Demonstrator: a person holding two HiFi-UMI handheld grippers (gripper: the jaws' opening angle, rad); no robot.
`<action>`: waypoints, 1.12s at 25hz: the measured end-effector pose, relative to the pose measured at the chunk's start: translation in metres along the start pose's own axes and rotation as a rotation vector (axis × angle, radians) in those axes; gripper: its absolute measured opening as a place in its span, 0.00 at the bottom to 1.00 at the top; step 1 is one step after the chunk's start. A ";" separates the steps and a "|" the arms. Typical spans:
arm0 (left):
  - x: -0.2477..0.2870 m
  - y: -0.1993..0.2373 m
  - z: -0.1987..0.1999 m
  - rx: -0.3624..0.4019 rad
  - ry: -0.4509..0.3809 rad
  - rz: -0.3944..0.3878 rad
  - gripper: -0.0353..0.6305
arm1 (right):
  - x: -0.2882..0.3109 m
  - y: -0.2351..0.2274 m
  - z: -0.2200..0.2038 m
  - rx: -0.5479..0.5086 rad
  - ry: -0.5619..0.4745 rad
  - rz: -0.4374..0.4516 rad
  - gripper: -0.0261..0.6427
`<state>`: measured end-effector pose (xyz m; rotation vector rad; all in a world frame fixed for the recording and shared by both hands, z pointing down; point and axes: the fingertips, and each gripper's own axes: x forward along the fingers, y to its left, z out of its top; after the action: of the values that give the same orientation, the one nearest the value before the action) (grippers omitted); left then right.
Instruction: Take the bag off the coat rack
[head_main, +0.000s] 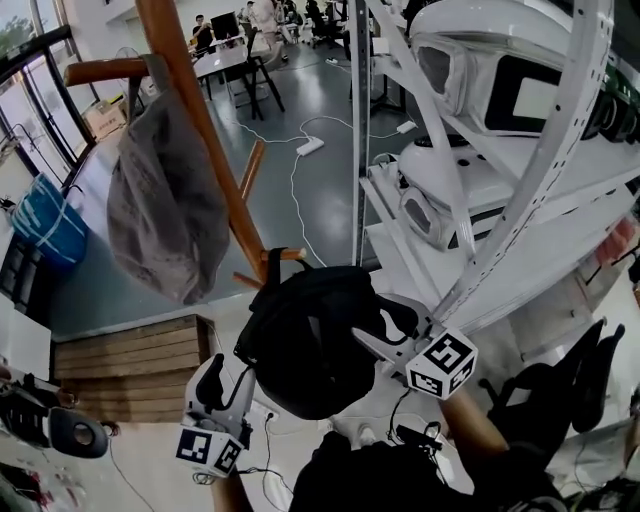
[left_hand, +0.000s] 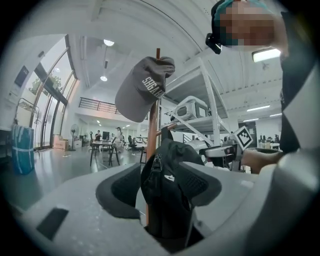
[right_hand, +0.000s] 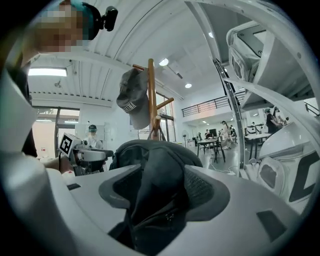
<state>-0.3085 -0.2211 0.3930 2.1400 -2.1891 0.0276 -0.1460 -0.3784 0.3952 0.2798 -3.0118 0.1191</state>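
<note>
- The black bag (head_main: 310, 345) is hung by its strap on a low peg (head_main: 287, 254) of the coat rack (head_main: 200, 110).
- The jaws of the left gripper (left_hand: 167, 170) and the right gripper (right_hand: 162, 172) are held apart, with bag fabric between each pair but not clamped.
- If the strap is dragged sideways rather than lifted clear, it may be snagged, the rack tipped and the grey cap (head_main: 160, 200) shaken off.

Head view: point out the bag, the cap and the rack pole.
bag (head_main: 305, 345): head view, black body.
cap (head_main: 165, 200): head view, grey crown.
rack pole (head_main: 176, 50): head view, upper wooden shaft.
</note>
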 end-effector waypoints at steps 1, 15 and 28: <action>0.002 0.003 0.000 0.001 0.003 -0.006 0.41 | 0.003 -0.002 0.001 0.010 0.000 0.001 0.40; 0.037 0.006 0.008 -0.042 -0.001 -0.156 0.44 | 0.019 -0.037 0.010 -0.005 0.009 0.016 0.47; 0.051 -0.012 0.011 0.044 0.051 -0.246 0.46 | 0.032 -0.039 0.007 0.053 0.015 0.168 0.49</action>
<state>-0.2979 -0.2734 0.3850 2.3882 -1.9015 0.1145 -0.1710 -0.4230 0.3944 0.0305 -3.0161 0.2154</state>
